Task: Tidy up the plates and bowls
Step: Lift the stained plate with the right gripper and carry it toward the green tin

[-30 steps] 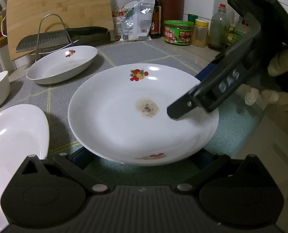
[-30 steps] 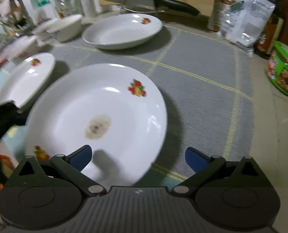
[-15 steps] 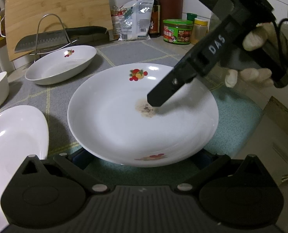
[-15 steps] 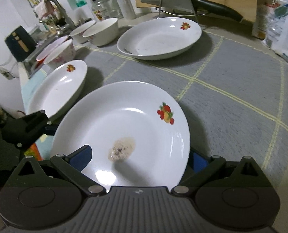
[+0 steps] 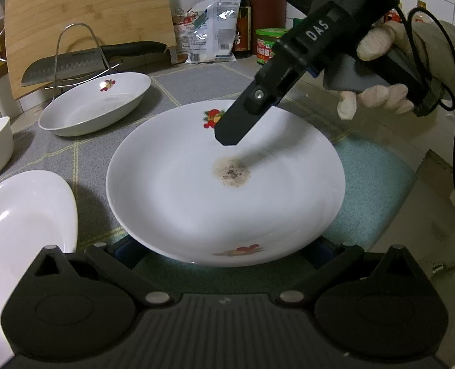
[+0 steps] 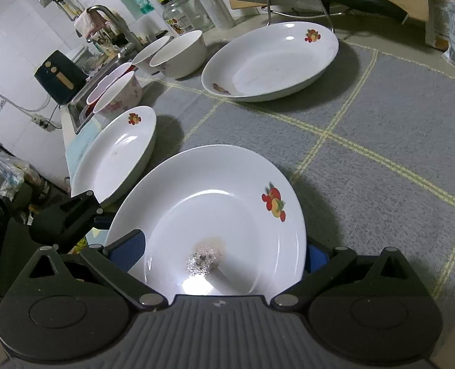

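A large white plate (image 5: 172, 203) with fruit prints and a brown stain at its centre lies on the grey mat (image 6: 381, 129). My left gripper (image 5: 224, 246) is open, and the plate's near rim covers both blue pads. My right gripper (image 6: 221, 252) is also open and straddles the same plate (image 6: 215, 203) from the opposite side: its left pad shows in front of the rim, its right pad is hidden behind it. In the left wrist view a gloved hand holds the right gripper (image 5: 230, 132), whose tip hovers over the plate's far half.
A second plate (image 6: 116, 153) lies just left of the stained one. A deeper dish (image 6: 270, 61) sits at the back near a knife on a wire rack (image 5: 83, 64). Several bowls (image 6: 181, 53) stand by the sink. Bottles, a green jar (image 5: 268, 46) and a cutting board (image 5: 89, 9) line the wall.
The right gripper has swung in from the plate's right rim to above its centre and far half, bringing the plate between its fingers. The left gripper and the plate have hardly moved.
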